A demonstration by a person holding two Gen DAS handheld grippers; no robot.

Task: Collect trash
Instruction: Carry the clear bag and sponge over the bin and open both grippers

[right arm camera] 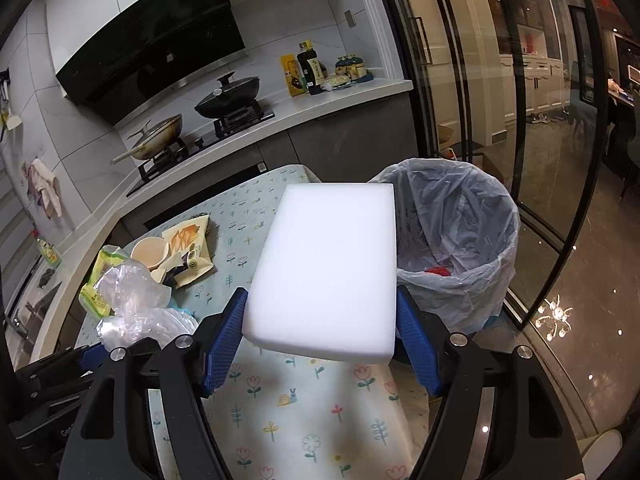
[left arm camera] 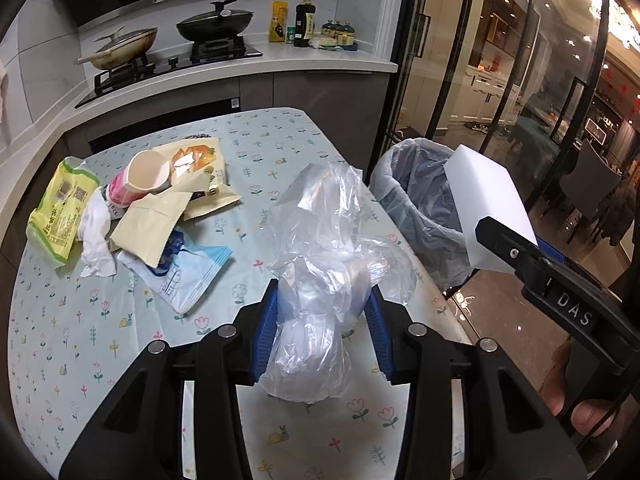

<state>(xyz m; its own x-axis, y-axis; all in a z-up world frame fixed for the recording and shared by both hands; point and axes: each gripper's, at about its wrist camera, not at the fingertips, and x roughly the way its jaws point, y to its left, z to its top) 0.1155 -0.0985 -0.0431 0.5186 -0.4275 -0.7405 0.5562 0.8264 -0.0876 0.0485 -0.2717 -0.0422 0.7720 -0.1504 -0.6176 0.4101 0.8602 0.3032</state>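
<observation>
My left gripper [left arm camera: 322, 312] is shut on a crumpled clear plastic bag [left arm camera: 328, 248] and holds it above the flower-print table [left arm camera: 280, 136]. The bag also shows in the right wrist view [right arm camera: 132, 300]. My right gripper [right arm camera: 320, 320] is shut on a white foam block [right arm camera: 328, 264], held above the table's right edge beside the lined trash bin [right arm camera: 472, 240]. In the left wrist view the block [left arm camera: 488, 216] hangs over the bin [left arm camera: 416, 200]. A trash pile lies at the table's far left: paper cup [left arm camera: 146, 174], green packet [left arm camera: 60, 216], tissue [left arm camera: 96, 236], wrappers [left arm camera: 200, 176].
A counter [left arm camera: 280, 60] behind the table carries a stove with two pans [left arm camera: 216, 24] and bottles [left arm camera: 304, 20]. Glass doors [left arm camera: 500, 80] stand right of the bin. A blue-white packet [left arm camera: 188, 276] lies near the pile.
</observation>
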